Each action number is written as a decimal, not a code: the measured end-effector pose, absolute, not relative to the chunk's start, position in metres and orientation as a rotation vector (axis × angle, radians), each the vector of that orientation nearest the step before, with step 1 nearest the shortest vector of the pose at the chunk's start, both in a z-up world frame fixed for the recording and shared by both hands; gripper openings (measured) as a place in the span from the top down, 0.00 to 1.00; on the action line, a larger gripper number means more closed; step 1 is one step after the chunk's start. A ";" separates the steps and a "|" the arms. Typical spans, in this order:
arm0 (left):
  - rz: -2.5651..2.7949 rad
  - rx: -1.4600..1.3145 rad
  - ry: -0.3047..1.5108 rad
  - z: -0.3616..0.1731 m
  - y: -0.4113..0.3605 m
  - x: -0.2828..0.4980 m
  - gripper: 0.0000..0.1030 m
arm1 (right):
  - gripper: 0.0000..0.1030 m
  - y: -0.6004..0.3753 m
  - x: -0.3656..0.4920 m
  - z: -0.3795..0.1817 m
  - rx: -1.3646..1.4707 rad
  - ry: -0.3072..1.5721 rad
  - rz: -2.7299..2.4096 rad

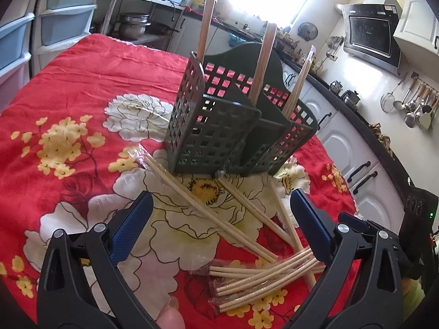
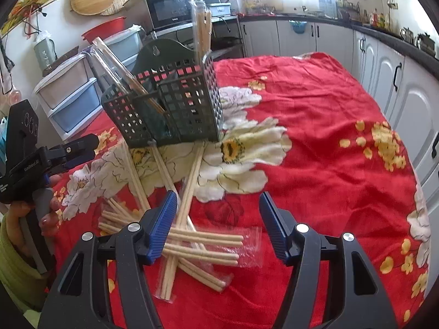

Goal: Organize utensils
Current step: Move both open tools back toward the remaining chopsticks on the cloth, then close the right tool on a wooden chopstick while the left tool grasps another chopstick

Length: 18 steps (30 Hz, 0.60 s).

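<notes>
A dark green lattice utensil basket stands on the red flowered cloth, with wrapped chopstick pairs standing upright in it. Several more chopstick pairs in clear wrappers lie scattered on the cloth in front of it. My left gripper hovers open above these loose pairs, nothing between its blue pads. My right gripper is open too, with its left pad over the pile and nothing gripped. The left gripper's body shows at the left of the right wrist view.
The table under the red cloth has bare cloth to the right of the basket. Plastic drawer units stand beyond the far left edge. White kitchen cabinets and a counter run along the other side.
</notes>
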<state>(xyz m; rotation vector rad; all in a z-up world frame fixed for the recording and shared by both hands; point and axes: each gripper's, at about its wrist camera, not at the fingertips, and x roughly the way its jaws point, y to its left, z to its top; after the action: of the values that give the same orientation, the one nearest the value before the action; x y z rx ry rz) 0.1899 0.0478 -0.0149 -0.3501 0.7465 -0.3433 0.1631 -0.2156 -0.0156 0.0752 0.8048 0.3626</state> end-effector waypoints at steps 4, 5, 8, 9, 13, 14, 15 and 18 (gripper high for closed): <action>-0.341 -0.359 0.767 -0.020 0.049 0.193 0.11 | 0.42 -0.222 0.163 -0.023 0.099 0.834 0.362; -0.339 -0.364 0.772 -0.022 0.050 0.194 0.11 | 0.42 -0.224 0.164 -0.026 0.108 0.845 0.362; -0.324 -0.383 0.803 -0.029 0.053 0.200 0.11 | 0.42 -0.231 0.167 -0.033 0.146 0.881 0.360; -0.319 -0.388 0.811 -0.031 0.054 0.202 0.11 | 0.42 -0.234 0.168 -0.036 0.160 0.892 0.359; -0.307 -0.414 0.851 -0.039 0.059 0.211 0.16 | 0.49 -0.240 0.170 -0.040 0.198 0.914 0.363; -0.302 -0.425 0.864 -0.041 0.061 0.214 0.17 | 0.52 -0.241 0.171 -0.041 0.211 0.921 0.367; -0.300 -0.437 0.870 -0.042 0.063 0.216 0.18 | 0.53 -0.243 0.171 -0.042 0.223 0.928 0.372; -0.287 -0.478 0.896 -0.048 0.068 0.225 0.23 | 0.58 -0.248 0.173 -0.044 0.264 0.950 0.387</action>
<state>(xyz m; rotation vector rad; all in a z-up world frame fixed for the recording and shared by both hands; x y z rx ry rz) 0.2251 0.0685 -0.0481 -0.4784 0.8958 -0.2865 0.1733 -0.2476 -0.0443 0.2638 0.9502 0.3867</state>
